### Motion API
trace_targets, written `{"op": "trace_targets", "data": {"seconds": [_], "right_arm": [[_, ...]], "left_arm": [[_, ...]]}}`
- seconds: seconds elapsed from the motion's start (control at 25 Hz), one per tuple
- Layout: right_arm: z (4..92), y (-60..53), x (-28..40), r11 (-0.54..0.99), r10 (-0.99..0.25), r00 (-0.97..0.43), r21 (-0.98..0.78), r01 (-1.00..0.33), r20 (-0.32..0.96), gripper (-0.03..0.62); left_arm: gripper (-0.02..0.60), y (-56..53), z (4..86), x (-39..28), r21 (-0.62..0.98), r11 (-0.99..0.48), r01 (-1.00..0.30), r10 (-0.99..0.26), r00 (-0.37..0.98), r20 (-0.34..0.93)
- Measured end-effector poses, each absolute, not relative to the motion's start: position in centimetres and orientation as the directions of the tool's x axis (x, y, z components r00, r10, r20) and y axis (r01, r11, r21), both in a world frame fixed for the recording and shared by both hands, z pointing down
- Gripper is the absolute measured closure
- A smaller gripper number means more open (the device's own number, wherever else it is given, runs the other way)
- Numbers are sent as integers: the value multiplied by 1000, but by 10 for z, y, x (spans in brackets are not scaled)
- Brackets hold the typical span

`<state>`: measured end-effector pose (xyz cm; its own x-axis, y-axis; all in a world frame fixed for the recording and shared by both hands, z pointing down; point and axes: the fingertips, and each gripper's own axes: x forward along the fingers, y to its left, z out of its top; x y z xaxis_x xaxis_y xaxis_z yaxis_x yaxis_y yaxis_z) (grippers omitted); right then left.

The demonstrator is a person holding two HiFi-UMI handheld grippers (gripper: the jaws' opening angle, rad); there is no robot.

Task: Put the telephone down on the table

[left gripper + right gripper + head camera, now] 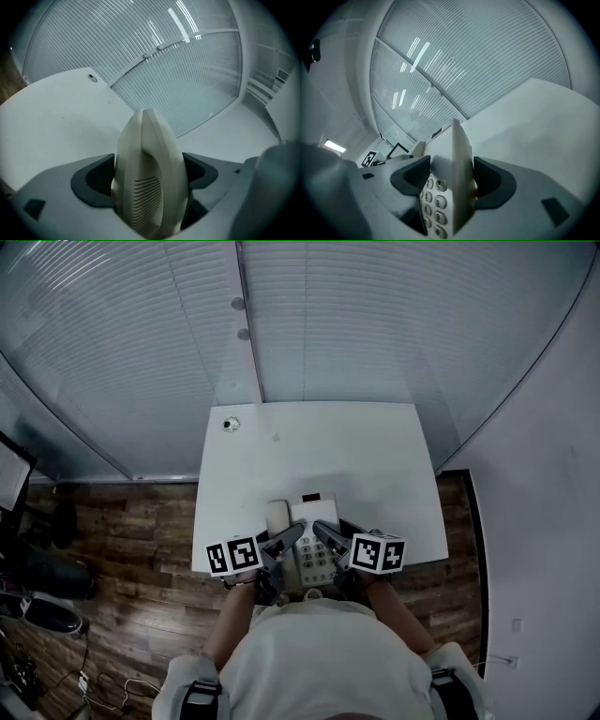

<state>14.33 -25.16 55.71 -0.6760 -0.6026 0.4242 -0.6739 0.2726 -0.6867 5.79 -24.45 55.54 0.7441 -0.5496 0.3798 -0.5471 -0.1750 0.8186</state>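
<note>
A cream desk telephone (309,545) with a keypad and handset is held over the near edge of the white table (356,456). My left gripper (292,533) is shut on its left side, where the handset (150,173) fills the space between the jaws. My right gripper (322,529) is shut on the right side of the telephone's body (452,183), with the number keys (433,201) showing beside the left jaw. From these views I cannot tell if the telephone touches the tabletop.
A small round fitting (231,424) sits at the table's far left corner. Glass walls with blinds (375,324) stand behind the table. Wooden floor (131,531) lies to the left, with dark gear and cables (37,615) at the far left.
</note>
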Motion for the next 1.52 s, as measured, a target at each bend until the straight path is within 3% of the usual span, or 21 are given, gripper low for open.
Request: {"op": "trace_targets", "data": {"seconds": [1.04,1.52], "right_arm": [[590,-298,150,241,-601,-682,-719,-653,418,293],[618,-342,155,186,-592,-650,-704,-685,476,293]], "left_arm": [[169,-293,583,65,795,-167,-583,-533,731,425],[169,-339,613,70,818,-137,-558,-485,758,436]]}}
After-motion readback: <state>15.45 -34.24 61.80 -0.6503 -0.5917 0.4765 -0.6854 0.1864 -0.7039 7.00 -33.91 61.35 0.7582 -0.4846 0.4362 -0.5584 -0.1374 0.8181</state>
